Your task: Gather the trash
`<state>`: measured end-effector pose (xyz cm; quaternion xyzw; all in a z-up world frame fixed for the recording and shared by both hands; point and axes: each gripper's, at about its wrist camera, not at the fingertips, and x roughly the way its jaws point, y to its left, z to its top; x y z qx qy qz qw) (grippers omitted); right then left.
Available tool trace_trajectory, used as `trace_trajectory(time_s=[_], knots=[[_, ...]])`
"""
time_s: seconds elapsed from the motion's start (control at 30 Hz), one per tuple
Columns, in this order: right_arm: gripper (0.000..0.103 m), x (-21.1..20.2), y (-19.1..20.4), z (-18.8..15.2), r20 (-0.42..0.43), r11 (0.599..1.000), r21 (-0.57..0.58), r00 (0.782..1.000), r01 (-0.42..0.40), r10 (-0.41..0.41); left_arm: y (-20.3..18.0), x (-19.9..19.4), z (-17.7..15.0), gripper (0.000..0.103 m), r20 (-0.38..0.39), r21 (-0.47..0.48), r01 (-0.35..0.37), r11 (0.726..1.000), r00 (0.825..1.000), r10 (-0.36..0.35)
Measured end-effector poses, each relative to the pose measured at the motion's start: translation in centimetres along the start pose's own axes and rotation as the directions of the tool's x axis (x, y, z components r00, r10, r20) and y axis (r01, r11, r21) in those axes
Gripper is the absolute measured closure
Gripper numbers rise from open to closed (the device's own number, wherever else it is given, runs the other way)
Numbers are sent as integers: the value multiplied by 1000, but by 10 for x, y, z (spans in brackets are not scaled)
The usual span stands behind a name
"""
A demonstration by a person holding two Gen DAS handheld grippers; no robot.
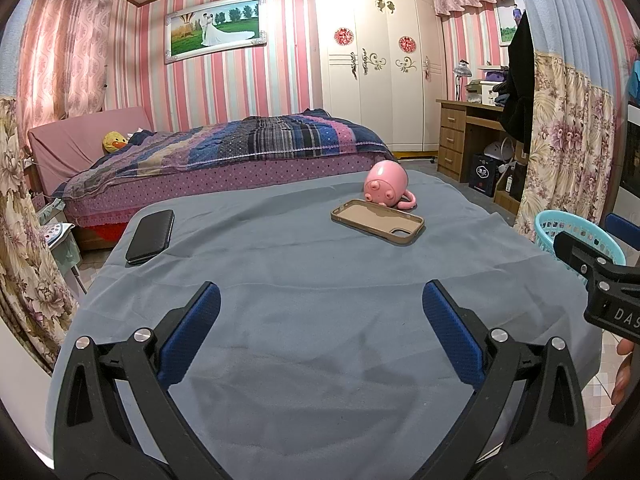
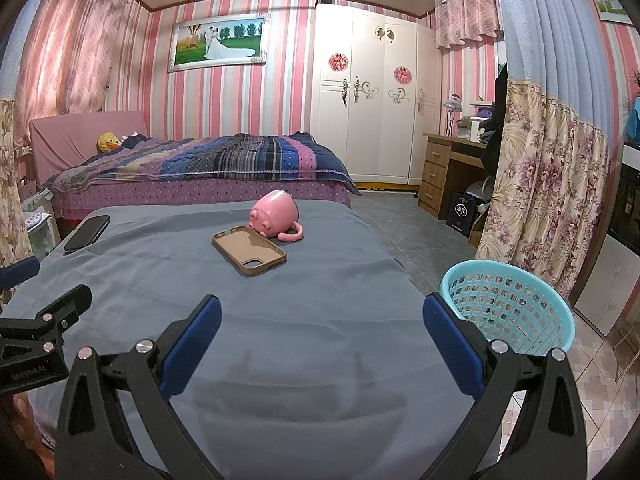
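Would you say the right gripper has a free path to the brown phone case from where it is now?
Probably yes: the right gripper is open, and only bare grey cloth lies between it and the phone case.

Left claw (image 1: 321,330) spread wide, pink mug (image 1: 386,184), phone case (image 1: 377,221)

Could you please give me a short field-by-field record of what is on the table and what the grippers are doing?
surface: table under grey-blue cloth
far middle: pink pig-faced ceramic mug on its side
beside the mug: tan empty phone case, open side up
far left: black phone
right of table: turquoise plastic mesh basket
left gripper: open, empty
right gripper: open, empty
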<state>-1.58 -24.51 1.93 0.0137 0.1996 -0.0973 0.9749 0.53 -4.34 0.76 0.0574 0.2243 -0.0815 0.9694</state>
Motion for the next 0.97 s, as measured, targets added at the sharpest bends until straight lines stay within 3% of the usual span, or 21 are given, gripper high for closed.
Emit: trace_trajectory(time_s=[0.97], knots=[[4,-1,-2,1,2,1000,-6,1000,2,-2,1,0,4,5,-7,-12,5,1000,1000,-5]])
